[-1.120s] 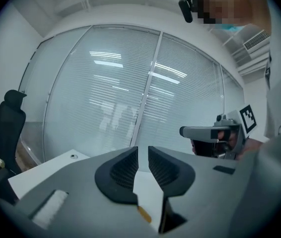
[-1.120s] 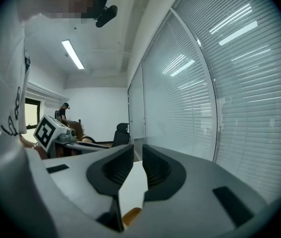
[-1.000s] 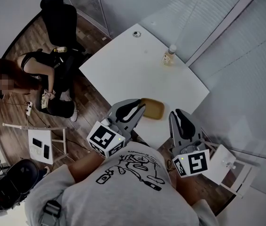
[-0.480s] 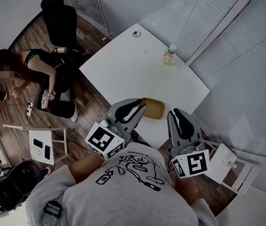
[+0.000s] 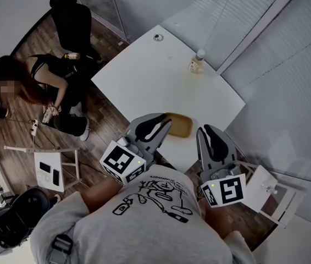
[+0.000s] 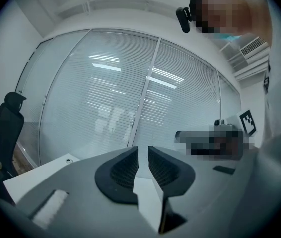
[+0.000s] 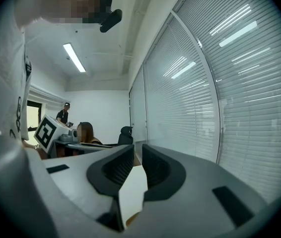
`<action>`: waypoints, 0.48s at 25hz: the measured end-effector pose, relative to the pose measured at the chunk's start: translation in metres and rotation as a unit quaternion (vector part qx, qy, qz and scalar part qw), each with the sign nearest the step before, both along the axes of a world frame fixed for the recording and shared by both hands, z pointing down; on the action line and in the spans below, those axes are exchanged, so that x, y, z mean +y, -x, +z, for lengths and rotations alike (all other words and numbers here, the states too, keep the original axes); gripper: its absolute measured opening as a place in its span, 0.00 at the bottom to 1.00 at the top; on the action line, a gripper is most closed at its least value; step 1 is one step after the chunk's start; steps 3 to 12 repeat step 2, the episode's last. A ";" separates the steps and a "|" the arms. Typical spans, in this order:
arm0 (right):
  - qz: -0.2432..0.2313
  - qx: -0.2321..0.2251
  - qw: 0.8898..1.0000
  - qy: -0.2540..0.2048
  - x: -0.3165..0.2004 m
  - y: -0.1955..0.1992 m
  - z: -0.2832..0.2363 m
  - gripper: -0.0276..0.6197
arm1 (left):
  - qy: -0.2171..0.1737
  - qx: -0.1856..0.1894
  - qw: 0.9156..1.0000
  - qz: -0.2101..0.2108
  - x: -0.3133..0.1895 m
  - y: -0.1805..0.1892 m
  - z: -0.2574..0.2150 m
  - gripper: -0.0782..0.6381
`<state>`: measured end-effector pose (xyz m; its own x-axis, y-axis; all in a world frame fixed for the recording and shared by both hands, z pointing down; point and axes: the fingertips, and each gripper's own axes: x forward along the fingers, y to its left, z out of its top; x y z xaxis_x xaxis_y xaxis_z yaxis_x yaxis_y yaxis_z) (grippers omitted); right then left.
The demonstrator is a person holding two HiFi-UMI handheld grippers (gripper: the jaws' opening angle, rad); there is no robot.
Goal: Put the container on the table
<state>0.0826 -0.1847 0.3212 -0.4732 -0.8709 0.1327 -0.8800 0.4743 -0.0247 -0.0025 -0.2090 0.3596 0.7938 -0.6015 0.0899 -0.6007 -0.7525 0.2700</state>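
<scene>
The container (image 5: pixel 181 126) is a shallow amber-brown tray lying flat on the white table (image 5: pixel 144 76), close to its near edge. In the head view my left gripper (image 5: pixel 165 123) hangs level with its tips over the container's left rim. My right gripper (image 5: pixel 206 132) hovers just right of the container. The left gripper view shows the left gripper (image 6: pixel 143 150) with its jaws a narrow slit apart and only white tabletop (image 6: pixel 148 195) showing through. The right gripper (image 7: pixel 138 150) looks the same, a small gap with nothing in it.
A small capped bottle (image 5: pixel 197 62) stands at the table's far edge by the blinds. A black office chair (image 5: pixel 73 21) is at the far left. A person (image 5: pixel 45 84) crouches on the wooden floor left of the table. A white stand (image 5: pixel 265 191) sits at the right.
Both grippers have kept their places and their jaws have not moved. The person on the floor has shifted a little.
</scene>
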 end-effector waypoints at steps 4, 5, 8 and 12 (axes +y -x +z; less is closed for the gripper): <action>0.000 0.000 1.000 0.000 -0.001 -0.001 0.000 0.12 | 0.007 0.001 1.000 -0.001 -0.003 -0.002 0.004 0.20; 0.000 0.000 1.000 0.000 -0.001 -0.001 0.000 0.12 | 0.007 0.001 1.000 -0.001 -0.003 -0.002 0.004 0.20; 0.000 0.000 1.000 0.000 -0.001 -0.001 0.000 0.12 | 0.007 0.001 1.000 -0.001 -0.003 -0.002 0.004 0.20; 0.000 0.000 1.000 0.000 -0.001 -0.001 0.000 0.12 | 0.007 0.001 1.000 -0.001 -0.003 -0.002 0.004 0.20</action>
